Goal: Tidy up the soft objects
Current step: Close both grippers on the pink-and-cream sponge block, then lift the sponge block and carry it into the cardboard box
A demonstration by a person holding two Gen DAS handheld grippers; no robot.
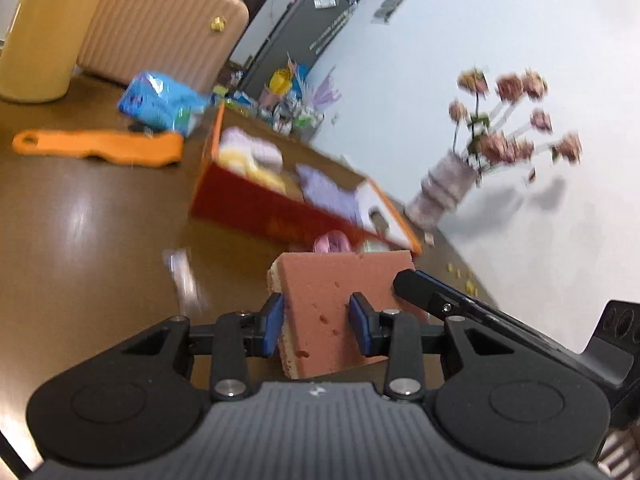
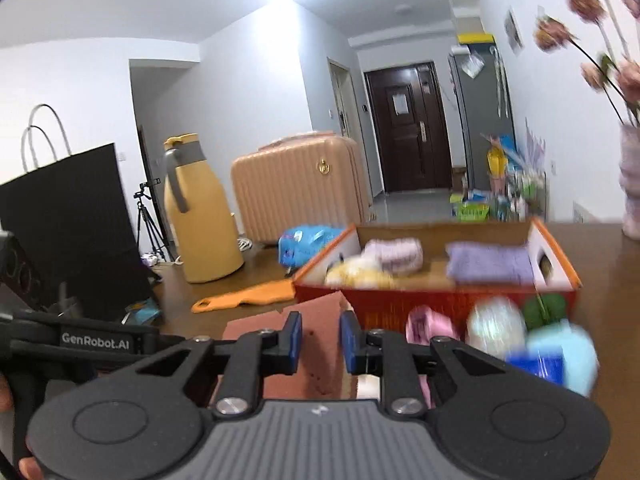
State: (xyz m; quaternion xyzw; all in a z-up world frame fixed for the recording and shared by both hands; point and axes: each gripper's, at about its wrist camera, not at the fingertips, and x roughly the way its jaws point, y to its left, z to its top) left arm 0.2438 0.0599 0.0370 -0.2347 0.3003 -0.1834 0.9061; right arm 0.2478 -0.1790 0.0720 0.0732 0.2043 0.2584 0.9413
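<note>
Overhead of the brown table [image 1: 100, 208], both grippers are seen angled slightly downward toward the orange box [image 2: 436, 300]. The pink sponge [image 1: 340, 296] is gripped on edge by the left gripper [image 1: 316, 326], its blue pads pressed against both faces, jaws narrow. In the right wrist view the right gripper [image 2: 320, 338] is seen with the same sponge between its pads at a narrow gap; whether the pads press it cannot be told through the blur. A black finger of the right gripper is seen touching the sponge's far corner in the left view. A hand [image 2: 24, 468] is glimpsed only at the frame edge. Heavy motion blur is noted: the soft items inside the box, a purple cloth [image 2: 490, 262] and yellow and lilac bundles, are hard to make out. Only the right view shows the yarn balls [image 2: 496, 326] before the box, the black paper bag [image 2: 68, 220] and the door [image 2: 408, 128]. Shared by both: the yellow jug [image 2: 200, 216], pink suitcase [image 2: 296, 188], orange tool [image 1: 100, 146] and flower vase [image 1: 444, 188].
</note>
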